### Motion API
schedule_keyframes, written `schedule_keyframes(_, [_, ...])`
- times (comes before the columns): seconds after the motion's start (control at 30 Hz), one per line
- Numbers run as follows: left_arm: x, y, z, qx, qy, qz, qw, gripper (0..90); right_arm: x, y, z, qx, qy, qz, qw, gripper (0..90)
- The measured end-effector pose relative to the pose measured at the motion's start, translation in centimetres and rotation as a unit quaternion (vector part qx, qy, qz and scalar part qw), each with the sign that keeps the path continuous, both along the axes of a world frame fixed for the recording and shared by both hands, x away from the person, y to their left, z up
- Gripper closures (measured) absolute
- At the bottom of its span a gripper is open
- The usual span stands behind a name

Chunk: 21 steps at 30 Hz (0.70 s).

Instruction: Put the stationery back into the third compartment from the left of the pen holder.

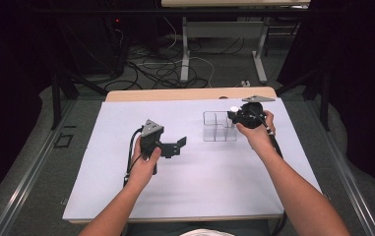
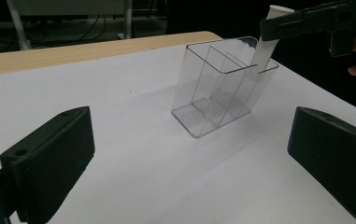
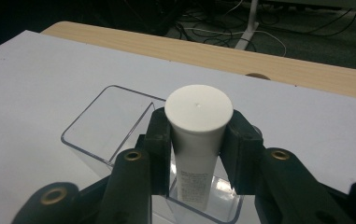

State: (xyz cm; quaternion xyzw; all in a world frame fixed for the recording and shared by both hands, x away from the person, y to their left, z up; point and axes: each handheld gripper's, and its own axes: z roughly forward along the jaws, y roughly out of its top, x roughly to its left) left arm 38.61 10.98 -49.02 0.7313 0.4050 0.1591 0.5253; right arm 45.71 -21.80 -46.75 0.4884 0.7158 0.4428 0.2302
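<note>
A clear plastic organizer [image 1: 219,126] with several compartments stands on the white table cover [image 1: 126,196], right of centre. My right gripper [image 1: 234,114] hangs over its right end, shut on a white tube [image 3: 198,140] just under the tube's flat cap. The tube points down, its lower end inside the nearest compartment of the organizer [image 3: 101,130]. In the left gripper view the tube [image 2: 267,44] dips into the organizer [image 2: 220,86] at its far right corner. My left gripper [image 1: 179,146] rests left of centre, open, with nothing between its wide-apart jaws, which point toward the organizer.
The wooden table edge [image 1: 190,93] runs behind the white cover. Beyond it are table legs [image 1: 185,49] and loose cables [image 1: 160,69] on the floor. Dark curtains flank both sides.
</note>
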Motion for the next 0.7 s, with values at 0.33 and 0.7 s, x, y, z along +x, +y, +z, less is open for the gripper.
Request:
schedule_keyframes(0.33, [0.05,0.06,-0.07,0.001,0.003,0.001,1.0000,1.0,-0.09,0.00,-0.11,0.000,0.014,0.001,0.9999,65.3])
schedule_keyframes(0.7, [0.01,0.12,-0.05,0.001,0.004,0.004,1.0000,1.0,-0.35,0.15,0.15,0.006,0.010,0.006,0.9999,55.2])
